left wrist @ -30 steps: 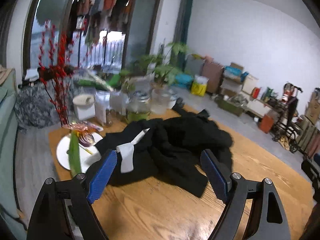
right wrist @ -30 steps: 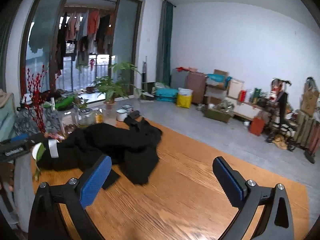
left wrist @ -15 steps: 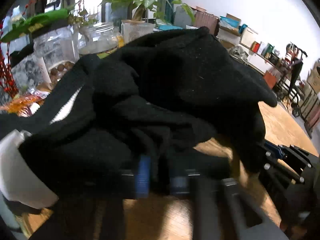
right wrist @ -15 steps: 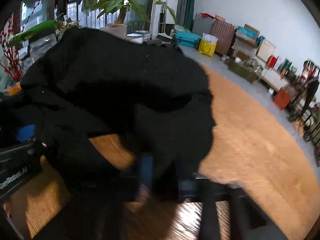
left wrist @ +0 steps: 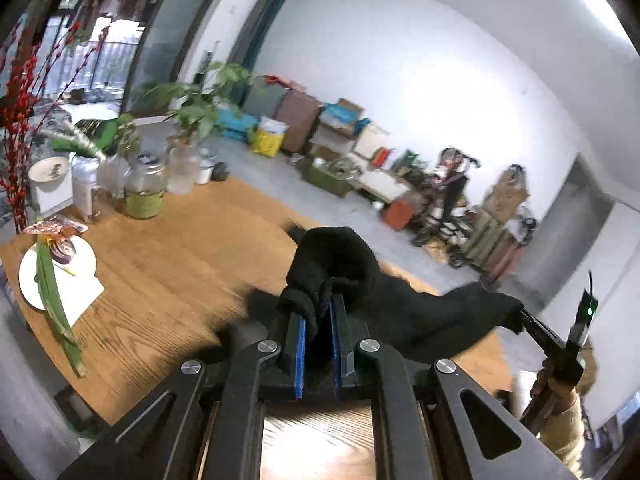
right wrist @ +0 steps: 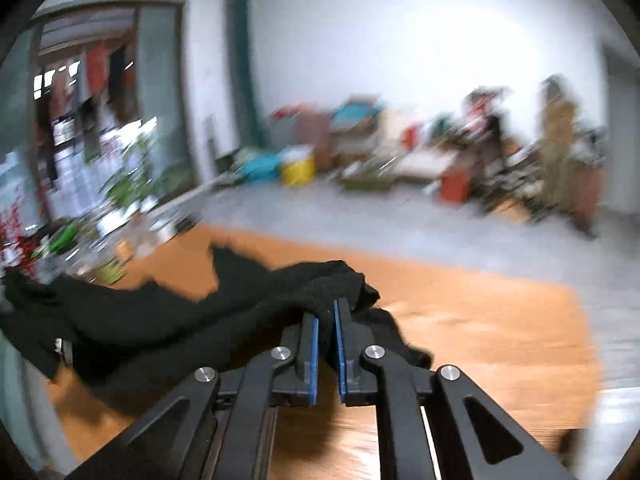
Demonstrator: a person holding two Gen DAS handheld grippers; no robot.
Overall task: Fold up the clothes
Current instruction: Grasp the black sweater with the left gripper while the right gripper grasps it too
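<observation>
**Black knit garment pinched at both ends**

Black garment hangs stretched above the wooden table, spanning both grippers. Left gripper is clamped on a bunched fold. Right gripper is clamped on another edge; right view is blurred. White plate sits at table's left edge, jars behind it.

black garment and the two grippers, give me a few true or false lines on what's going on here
1. The left gripper is shut on the black garment. True.
2. The right gripper is open and holds nothing. False: it is shut on the same garment.
3. The garment stretches between the two grippers. True.
4. The white plate lies under the garment. False: it sits apart, bare of cloth.
5. The table is glass. False: it is wood.
</observation>
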